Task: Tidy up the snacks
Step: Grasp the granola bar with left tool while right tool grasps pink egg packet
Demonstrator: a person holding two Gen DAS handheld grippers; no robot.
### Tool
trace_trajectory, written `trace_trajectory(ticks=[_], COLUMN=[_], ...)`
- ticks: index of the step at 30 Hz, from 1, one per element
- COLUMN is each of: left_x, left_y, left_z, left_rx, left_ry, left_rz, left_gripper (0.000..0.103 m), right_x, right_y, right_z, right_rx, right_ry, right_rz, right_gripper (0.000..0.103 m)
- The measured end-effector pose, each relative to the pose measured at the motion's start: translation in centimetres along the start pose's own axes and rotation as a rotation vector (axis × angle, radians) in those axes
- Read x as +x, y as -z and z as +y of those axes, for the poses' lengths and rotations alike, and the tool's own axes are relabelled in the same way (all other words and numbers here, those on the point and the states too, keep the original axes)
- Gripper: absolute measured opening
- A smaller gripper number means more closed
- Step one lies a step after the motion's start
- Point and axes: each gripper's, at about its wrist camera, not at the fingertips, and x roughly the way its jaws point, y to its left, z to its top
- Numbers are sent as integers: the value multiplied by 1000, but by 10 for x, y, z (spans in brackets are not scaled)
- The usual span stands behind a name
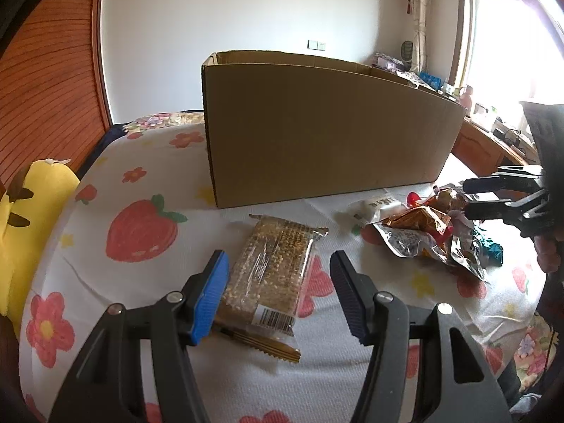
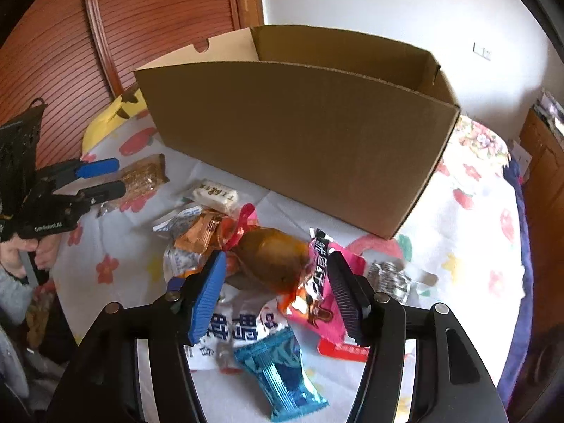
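Left gripper [image 1: 280, 294]: ribbed jaws spread wide, holding nothing, straddling a clear-wrapped granular grain bar [image 1: 271, 275] on the floral cloth [image 1: 116, 176]. Right gripper [image 2: 276, 294]: likewise spread and unloaded, over crinkled foil snack packets [image 2: 271, 303]. Corrugated cardboard box [image 2: 299, 141] stands behind.

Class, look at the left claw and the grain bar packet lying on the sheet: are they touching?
Cannot tell. In the left wrist view, the open left claw straddles the grain bar packet; its blue pad overlaps the wrapper edge, but contact isn't plain.

Daylit; window [image 1: 507, 46] glare blown out; fisheye edges dark.
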Motion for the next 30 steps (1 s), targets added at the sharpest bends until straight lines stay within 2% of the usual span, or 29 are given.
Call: trace_trajectory(ticks=[9, 15, 18, 26, 29, 30], left_x=[-1, -1, -1, 1, 2, 2], left_y=[1, 1, 1, 0, 0, 0], left_z=[0, -1, -1, -4, -5, -4], left_rx=[-1, -4, -2, -2, -3, -6], left_ry=[2, 4, 1, -3, -5, -5], left_rz=[1, 0, 3, 14, 20, 22], left_gripper=[60, 60, 60, 60, 60, 60], right_x=[10, 27, 34, 41, 47, 45], right_y=[-1, -15, -19, -19, -14, -12], right_z=[13, 18, 12, -14, -14, -11], right_rx=[-128, -170, -154, -32, -63, -95], right_ry=[113, 122, 109, 5, 11, 28], right_rz=[42, 48, 49, 51, 98, 82], right_gripper=[62, 63, 63, 66, 64, 61])
